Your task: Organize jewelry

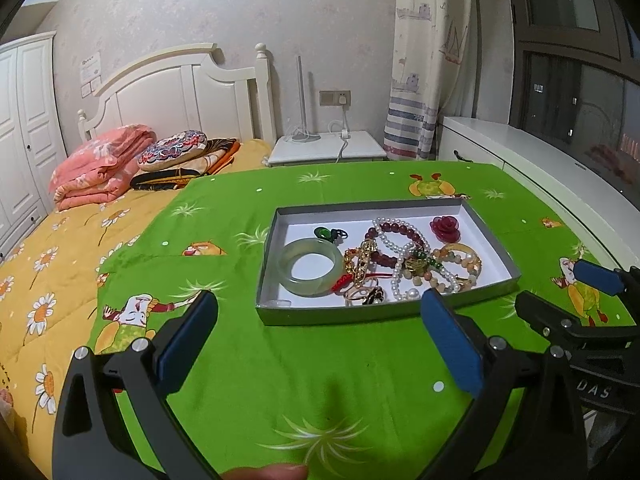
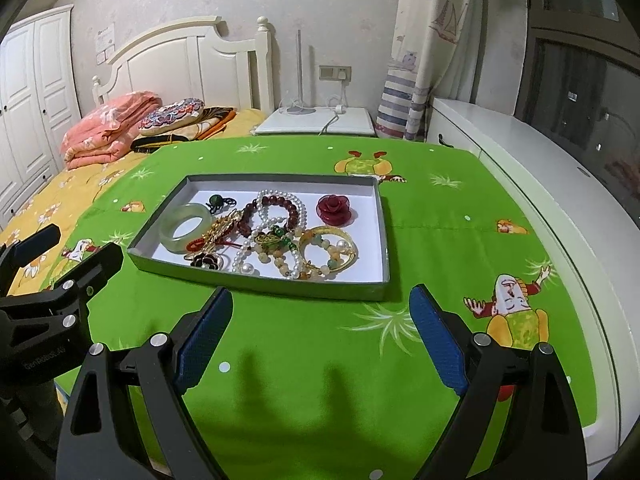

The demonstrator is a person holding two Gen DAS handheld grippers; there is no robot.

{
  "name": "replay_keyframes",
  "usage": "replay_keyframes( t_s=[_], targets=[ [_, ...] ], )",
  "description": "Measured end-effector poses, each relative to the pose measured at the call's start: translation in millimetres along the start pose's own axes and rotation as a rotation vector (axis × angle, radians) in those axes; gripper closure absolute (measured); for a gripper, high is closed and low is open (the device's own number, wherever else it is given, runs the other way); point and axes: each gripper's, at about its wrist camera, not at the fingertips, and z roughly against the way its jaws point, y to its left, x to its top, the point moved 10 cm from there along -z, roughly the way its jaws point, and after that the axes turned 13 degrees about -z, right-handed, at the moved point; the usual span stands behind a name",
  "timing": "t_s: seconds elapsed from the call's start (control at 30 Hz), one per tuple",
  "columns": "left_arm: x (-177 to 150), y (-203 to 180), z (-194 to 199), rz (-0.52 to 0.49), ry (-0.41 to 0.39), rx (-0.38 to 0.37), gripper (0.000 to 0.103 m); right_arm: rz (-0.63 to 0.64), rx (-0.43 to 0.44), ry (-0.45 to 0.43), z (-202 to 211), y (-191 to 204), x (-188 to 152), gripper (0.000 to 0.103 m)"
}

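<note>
Both hand-held grippers spread wide, empty: left gripper (image 1: 320, 308) and right gripper (image 2: 320, 300), hovering just short of the grey tray (image 2: 256, 278) on green cloth (image 2: 312, 360). Inside the tray, tangled jewelry: jade bangle (image 1: 310, 266) at left, pearl strand (image 2: 280, 204), gold bangle (image 2: 328, 252), red rose (image 2: 334, 209) (standing apart, far right corner).
</note>
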Motion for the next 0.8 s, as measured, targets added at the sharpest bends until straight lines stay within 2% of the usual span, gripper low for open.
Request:
replay_keyframes(
  t_s=[0.8],
  targets=[
    [-4.9, 2.1, -8.1, -0.002, 0.014, 0.013, 0.005, 0.011, -0.001, 0.003, -2.4, 3.0, -2.4, 0.019]
  ],
)
